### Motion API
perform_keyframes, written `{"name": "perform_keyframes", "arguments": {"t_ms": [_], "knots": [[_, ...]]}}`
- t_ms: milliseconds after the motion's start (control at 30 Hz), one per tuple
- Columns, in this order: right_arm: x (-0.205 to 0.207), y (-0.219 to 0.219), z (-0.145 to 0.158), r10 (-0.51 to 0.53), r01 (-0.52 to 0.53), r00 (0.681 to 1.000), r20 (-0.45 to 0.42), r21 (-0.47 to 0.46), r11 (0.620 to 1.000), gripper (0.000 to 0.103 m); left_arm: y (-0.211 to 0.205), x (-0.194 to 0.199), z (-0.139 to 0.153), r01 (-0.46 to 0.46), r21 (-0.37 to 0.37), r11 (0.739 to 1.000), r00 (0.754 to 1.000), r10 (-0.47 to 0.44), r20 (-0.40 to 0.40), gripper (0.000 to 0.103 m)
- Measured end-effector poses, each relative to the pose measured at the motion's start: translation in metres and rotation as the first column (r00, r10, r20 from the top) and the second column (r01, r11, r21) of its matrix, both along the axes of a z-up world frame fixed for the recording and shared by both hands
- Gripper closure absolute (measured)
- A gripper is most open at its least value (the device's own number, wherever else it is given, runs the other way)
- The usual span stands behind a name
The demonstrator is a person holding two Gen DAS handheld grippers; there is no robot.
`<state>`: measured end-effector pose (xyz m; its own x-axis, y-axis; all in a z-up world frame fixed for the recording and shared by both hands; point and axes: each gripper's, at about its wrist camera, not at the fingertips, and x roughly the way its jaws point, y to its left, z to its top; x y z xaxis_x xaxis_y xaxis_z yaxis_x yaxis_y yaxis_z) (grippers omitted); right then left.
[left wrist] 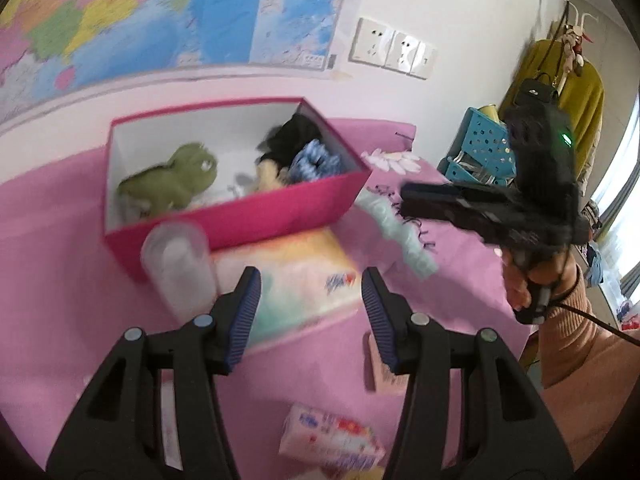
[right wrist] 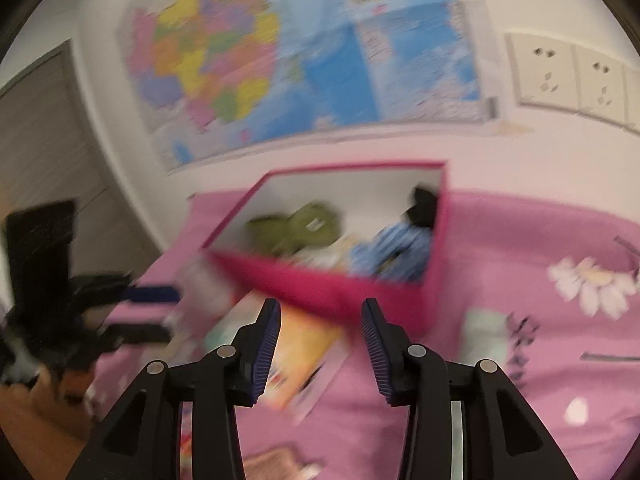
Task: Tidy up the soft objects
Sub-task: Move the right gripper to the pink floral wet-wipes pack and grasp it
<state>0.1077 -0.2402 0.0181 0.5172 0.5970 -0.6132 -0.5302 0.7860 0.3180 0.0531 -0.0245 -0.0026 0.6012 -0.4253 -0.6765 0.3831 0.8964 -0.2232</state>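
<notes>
A pink box [left wrist: 280,216] with a white inside stands on the pink bedspread. In it lie a green plush toy [left wrist: 176,180], a black soft thing [left wrist: 292,140] and a blue-and-white cloth [left wrist: 316,160]. My left gripper [left wrist: 312,312] is open over a pastel tissue pack [left wrist: 304,280] in front of the box, with nothing between its pads. My right gripper [right wrist: 320,340] is also open and empty, and it points at the box's near corner [right wrist: 360,296]. It shows from the side [left wrist: 406,200] in the left wrist view, above a mint green cloth [left wrist: 400,232].
A clear plastic cup [left wrist: 180,264] stands against the box's front left. A small printed tissue packet [left wrist: 332,440] lies near the bottom edge. A blue perforated basket [left wrist: 484,148] and a coat rack with a yellow garment [left wrist: 576,92] are at the right. A map [left wrist: 160,12] covers the wall.
</notes>
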Motion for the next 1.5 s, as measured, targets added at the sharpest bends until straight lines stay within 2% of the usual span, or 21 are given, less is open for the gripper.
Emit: {"name": "perform_keyframes", "arguments": {"t_ms": [133,267,467,600,733,867,1033,1267,1500], "knots": [[-0.033,0.017,-0.020,0.146,-0.143,0.986,-0.086,0.041,0.989,0.060,0.013,-0.009,-0.018,-0.010,-0.014,1.000,0.998,0.009,-0.064,0.049],[-0.062,0.035,-0.046,0.267,-0.251,0.944,-0.193,0.101,0.963,0.060,0.019,-0.016,-0.039,-0.016,-0.017,1.000,0.991,0.014,-0.130,0.049],[-0.093,0.063,-0.077,0.360,-0.349,0.891,-0.277,0.090,0.933,0.060,0.023,-0.028,-0.058,-0.005,-0.037,0.999,0.980,-0.003,-0.200,0.049],[-0.104,0.078,-0.085,0.388,-0.389,0.878,-0.281,0.056,0.920,0.060,0.024,-0.037,-0.065,0.015,-0.057,0.998,0.973,-0.028,-0.229,0.049],[-0.104,0.089,-0.092,0.378,-0.376,0.881,-0.285,0.062,0.925,0.060,0.024,-0.041,-0.073,0.043,-0.116,0.992,0.961,-0.073,-0.268,0.049],[-0.094,0.092,-0.095,0.344,-0.331,0.894,-0.288,0.093,0.939,0.060,0.020,-0.041,-0.075,0.041,-0.100,0.994,0.961,-0.067,-0.269,0.048],[-0.080,0.080,-0.097,0.268,-0.252,0.920,-0.286,0.091,0.963,0.060,0.023,-0.031,-0.074,0.014,-0.130,0.991,0.960,-0.050,-0.276,0.047],[-0.059,0.061,-0.097,0.135,-0.122,0.957,-0.256,0.065,0.990,0.061,0.022,-0.031,-0.080,0.027,-0.128,0.991,0.957,-0.062,-0.283,0.047],[-0.053,0.053,-0.094,0.140,-0.131,0.955,-0.260,0.053,0.990,0.061,0.019,-0.040,-0.093,0.059,-0.087,0.994,0.945,-0.084,-0.315,0.047]]}}
